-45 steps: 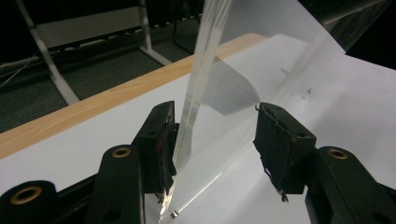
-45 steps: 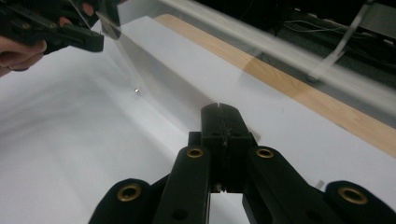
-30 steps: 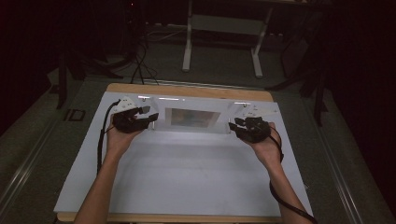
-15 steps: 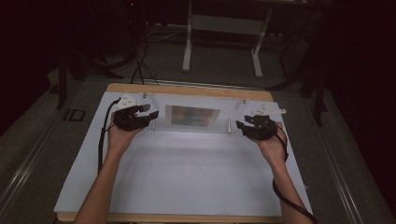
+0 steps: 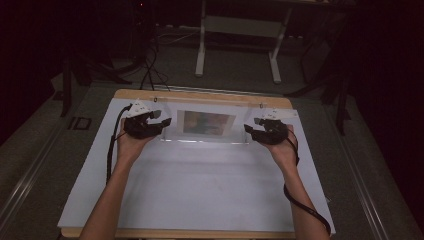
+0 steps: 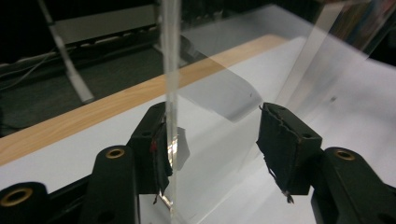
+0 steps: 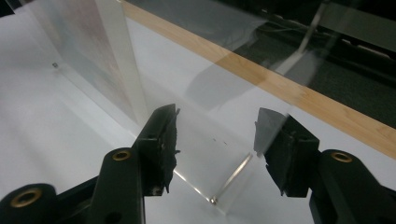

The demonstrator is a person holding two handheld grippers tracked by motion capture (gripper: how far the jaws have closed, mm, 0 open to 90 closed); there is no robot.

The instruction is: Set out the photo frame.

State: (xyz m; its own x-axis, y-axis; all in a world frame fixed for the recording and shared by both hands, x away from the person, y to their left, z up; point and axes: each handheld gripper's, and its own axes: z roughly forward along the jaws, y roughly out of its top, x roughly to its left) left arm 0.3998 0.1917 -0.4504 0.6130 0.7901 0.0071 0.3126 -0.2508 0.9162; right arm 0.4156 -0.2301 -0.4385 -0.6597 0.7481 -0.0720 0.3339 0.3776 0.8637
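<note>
From the high view, I am seeing two bare forearms entering at the bottom edge, both cut off below the elbow, over a white table (image 5: 200,195) with a wooden rim. The left gripper (image 5: 161,123) and the right gripper (image 5: 250,129) are sitting at opposite ends of a clear acrylic stand (image 5: 205,125), which is standing upright toward the far part of the table and is holding a coloured picture (image 5: 208,122); I am unable to make out what the picture depicts.

In the left gripper view, the left gripper (image 6: 212,140) is holding its jaws apart. One edge of the clear stand (image 6: 171,93) is running down just beside the left-hand pad, and I cannot tell whether it is touching. The rest of the panel is nearly invisible, showing mainly as glare.

In the right gripper view, the right gripper (image 7: 215,140) is likewise spread wide, grasping nothing; the stand's base corner (image 7: 219,196) is lying between the jaws, and its upright edge (image 7: 126,70) is rising beyond the left-hand one.

Beyond the table, a dark floor, cables and a white frame (image 5: 237,40) are fading into shadow.

Compared with a second ago, I am seeing the stand in the same place, while the right gripper is sitting slightly nearer its end.
</note>
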